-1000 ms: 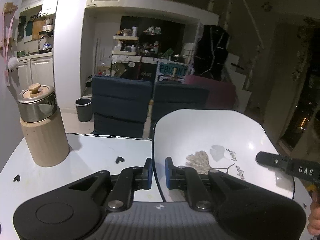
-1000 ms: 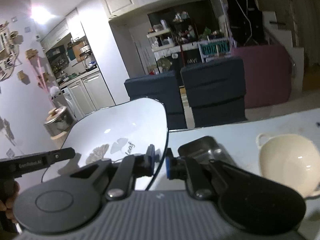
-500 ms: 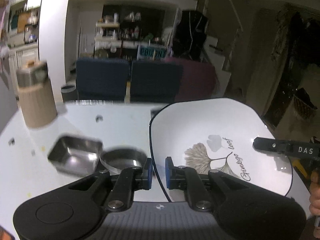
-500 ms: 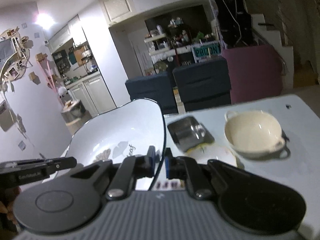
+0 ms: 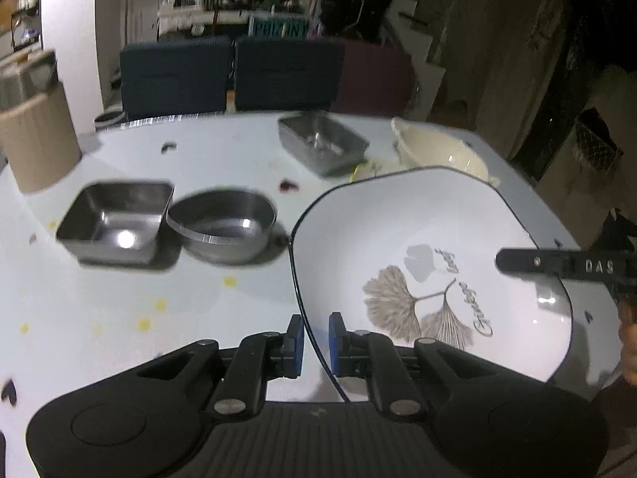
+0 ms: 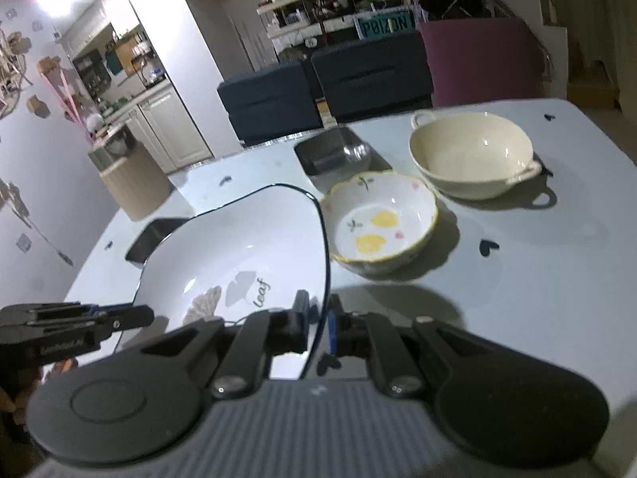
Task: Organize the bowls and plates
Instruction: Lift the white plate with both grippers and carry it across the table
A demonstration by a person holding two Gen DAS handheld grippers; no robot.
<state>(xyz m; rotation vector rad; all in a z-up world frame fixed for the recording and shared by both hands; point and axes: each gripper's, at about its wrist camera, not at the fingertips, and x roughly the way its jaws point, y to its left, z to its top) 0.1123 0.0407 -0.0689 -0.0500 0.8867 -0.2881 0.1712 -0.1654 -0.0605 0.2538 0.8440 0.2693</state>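
Observation:
A large white plate (image 5: 434,247) with a dark rim and a ginkgo leaf print hangs above the white table (image 5: 119,318), held from both sides. My left gripper (image 5: 316,340) is shut on its left rim, and my right gripper (image 6: 318,324) is shut on its right rim (image 6: 324,239). Beside the plate (image 6: 247,247) on the table sit a small flowered bowl (image 6: 380,225) and a cream two-handled bowl (image 6: 471,151). A square steel dish (image 5: 115,219), a round steel bowl (image 5: 223,223) and a steel tray (image 5: 320,143) stand further left and back.
A beige ribbed canister (image 5: 34,127) with a steel lid stands at the table's far left corner. Dark blue chairs (image 5: 231,73) line the far edge. A person's hand (image 5: 629,342) shows at the right border. Bare tabletop lies right of the flowered bowl.
Both grippers have tilted down and moved over the table with the plate still held. The steel dishes and both bowls have come into view below.

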